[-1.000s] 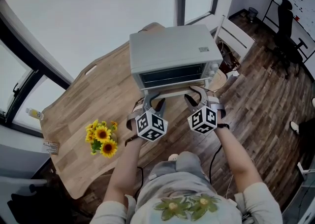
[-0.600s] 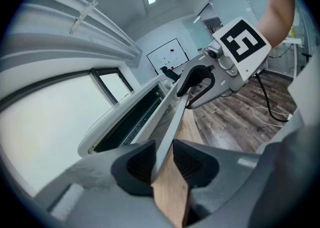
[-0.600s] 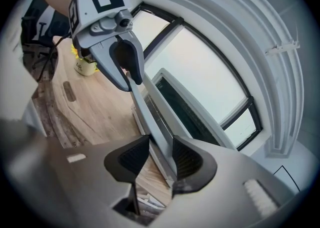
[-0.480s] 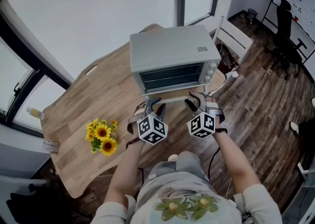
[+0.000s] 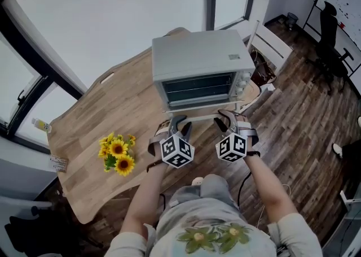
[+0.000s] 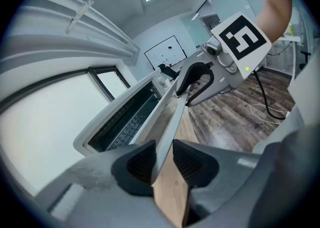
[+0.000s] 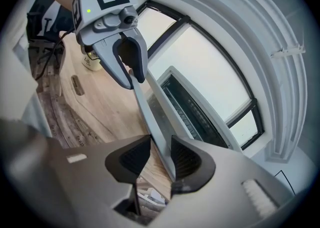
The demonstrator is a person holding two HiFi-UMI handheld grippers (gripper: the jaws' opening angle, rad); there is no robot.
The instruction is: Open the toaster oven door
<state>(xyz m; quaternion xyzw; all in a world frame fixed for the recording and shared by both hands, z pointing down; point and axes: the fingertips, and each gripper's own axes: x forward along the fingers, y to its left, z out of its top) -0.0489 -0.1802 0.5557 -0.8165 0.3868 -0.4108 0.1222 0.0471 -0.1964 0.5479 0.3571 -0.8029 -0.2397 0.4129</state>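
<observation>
- The toaster oven (image 5: 200, 58) sits at the upper centre of the head view, on the wooden table (image 5: 113, 109). Its glass door (image 5: 197, 87) faces the person and looks tipped slightly off the front.
- The left gripper (image 5: 179, 121) is clamped narrow on the door's handle (image 6: 172, 117), and the bar runs straight up between its pads.
- The right gripper (image 5: 225, 117) has the same bar between its jaws, which have just been closing. The bar lies against the pad nearer the oven, and the hold looks only just made.
- Slip: if the right pads are not firmly seated, a pull could let the smooth bar slide out, leaving the left claw to carry the door alone.
- Twist: uneven pulling by the two hands would rack the door on its hinges.
- Drag: the oven looks light and stands near the table's edge, so a pull outward rather than downward could slide the whole oven toward the person.
- Drop: letting go early may let the door fall or snap back.
- The sunflowers (image 5: 117, 154) at lower left are well clear.
</observation>
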